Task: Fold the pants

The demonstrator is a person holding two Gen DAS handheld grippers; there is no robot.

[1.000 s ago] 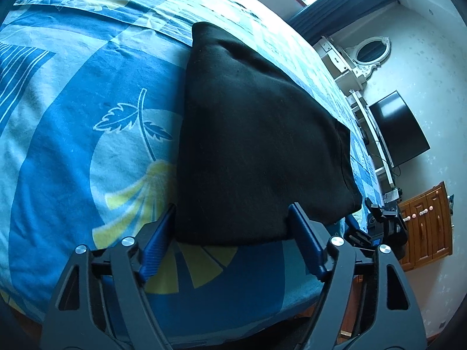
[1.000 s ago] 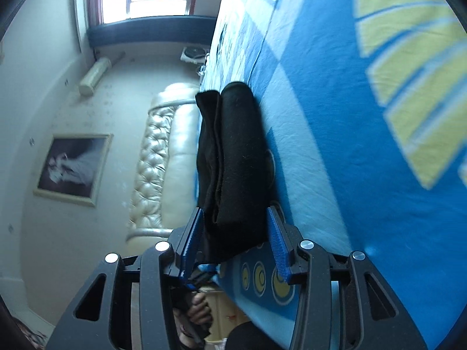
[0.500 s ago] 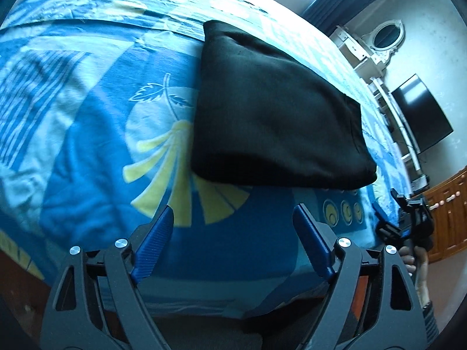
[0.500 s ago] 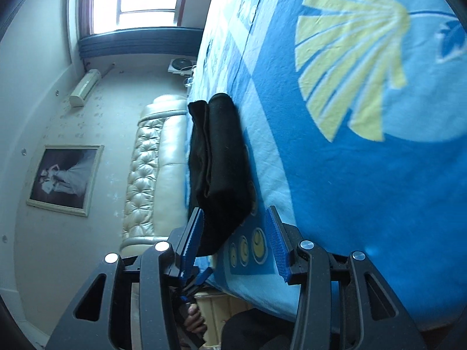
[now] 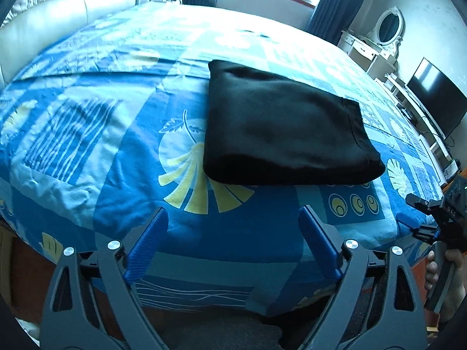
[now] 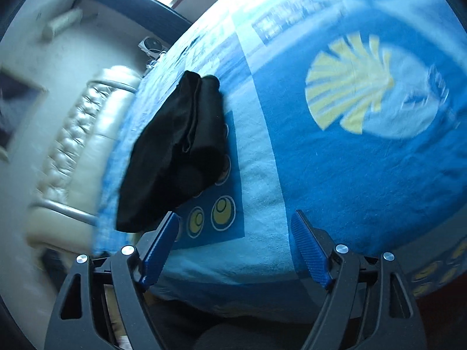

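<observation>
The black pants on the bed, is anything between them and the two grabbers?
Nothing visible. Only bare blue bedspread lies between the folded black pants and the left gripper or right gripper. Both grippers' jaws are opening, with nothing between them.

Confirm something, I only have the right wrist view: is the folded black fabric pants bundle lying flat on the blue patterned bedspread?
Observer: Yes. The left wrist view shows the folded black fabric pants as a flat, tidy rectangle on the blue patterned bedspread.
Operator: Left gripper clear of it?
Observer: Clear. The left gripper has its jaws opening, with nothing between them and the pants beyond its fingertips.
Operator: Anything beside the bed?
Observer: A black flat-screen television stands by the wall at right.
</observation>
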